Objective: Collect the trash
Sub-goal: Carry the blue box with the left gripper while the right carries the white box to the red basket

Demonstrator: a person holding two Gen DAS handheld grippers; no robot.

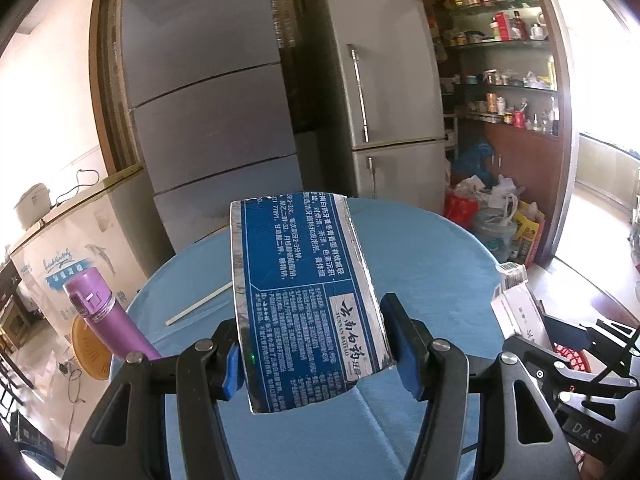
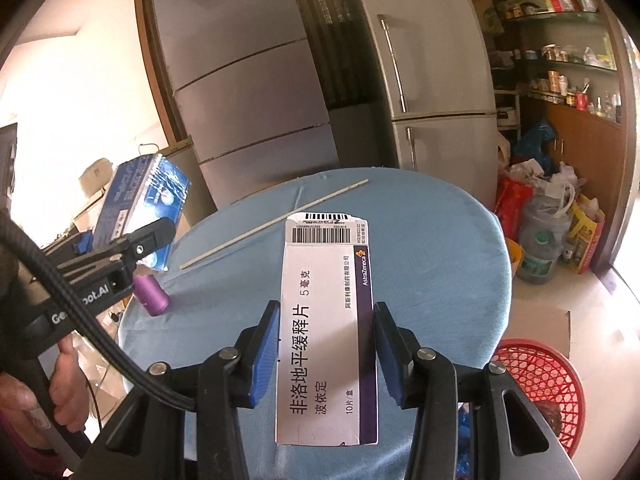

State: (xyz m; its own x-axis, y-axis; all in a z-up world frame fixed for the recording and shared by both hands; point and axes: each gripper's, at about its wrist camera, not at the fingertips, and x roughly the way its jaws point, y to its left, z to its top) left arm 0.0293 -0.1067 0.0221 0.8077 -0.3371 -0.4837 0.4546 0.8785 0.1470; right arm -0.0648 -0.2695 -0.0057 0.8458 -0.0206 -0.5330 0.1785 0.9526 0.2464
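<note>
A flattened blue toothpaste box (image 1: 304, 280) with silver edges is clamped between the blue pads of my left gripper (image 1: 316, 352), held up over the round table (image 1: 440, 280). My right gripper (image 2: 328, 352) is shut on a white medicine box (image 2: 328, 320) with a purple stripe and a barcode, also above the table. The right wrist view shows the left gripper (image 2: 120, 236) at the left with the blue box (image 2: 140, 196). In the left wrist view the white box (image 1: 516, 304) shows at the right edge.
On the blue tablecloth lie a thin white stick (image 2: 276, 224) and a purple bottle (image 2: 150, 294) near the left rim. A red mesh basket (image 2: 540, 384) stands on the floor at the right. Two grey fridges (image 1: 224, 100) and bags (image 2: 544, 216) stand beyond the table.
</note>
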